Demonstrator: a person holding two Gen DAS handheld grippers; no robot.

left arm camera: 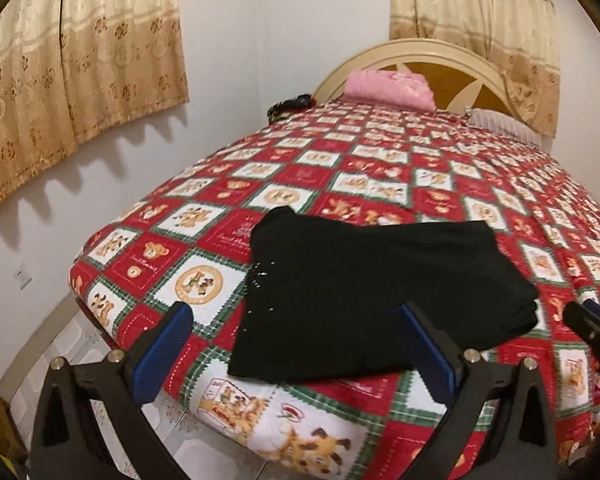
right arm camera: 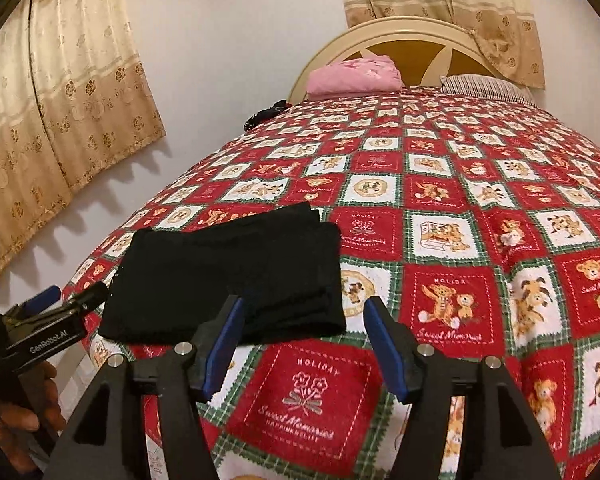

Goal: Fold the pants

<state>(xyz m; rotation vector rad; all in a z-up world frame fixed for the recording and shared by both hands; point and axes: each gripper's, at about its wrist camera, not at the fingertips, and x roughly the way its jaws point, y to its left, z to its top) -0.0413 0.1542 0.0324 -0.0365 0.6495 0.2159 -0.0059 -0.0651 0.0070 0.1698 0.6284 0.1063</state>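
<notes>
Lying folded into a soft black rectangle, pants (left arm camera: 372, 292) rest beyond both wide, empty grippers: left gripper (left arm camera: 296, 344), right gripper (right arm camera: 304, 340).

A bed fills both views, covered by a red, white and green patchwork bedspread (right arm camera: 452, 216) printed with teddy bears and lettering. At its far end stands a cream arched headboard (right arm camera: 404, 28) with brown panels. A folded pink cloth (right arm camera: 354, 76) lies against the headboard, and a striped pillow (right arm camera: 488, 86) rests just beside it to the right. A small dark item (left arm camera: 290, 106) sits at the bed's far left edge. Beige floral curtains (left arm camera: 84, 52) hang on the white wall (left arm camera: 284, 24), and a white wall socket (left arm camera: 23, 276) sits low, above the pale tiled floor (left arm camera: 80, 340).
</notes>
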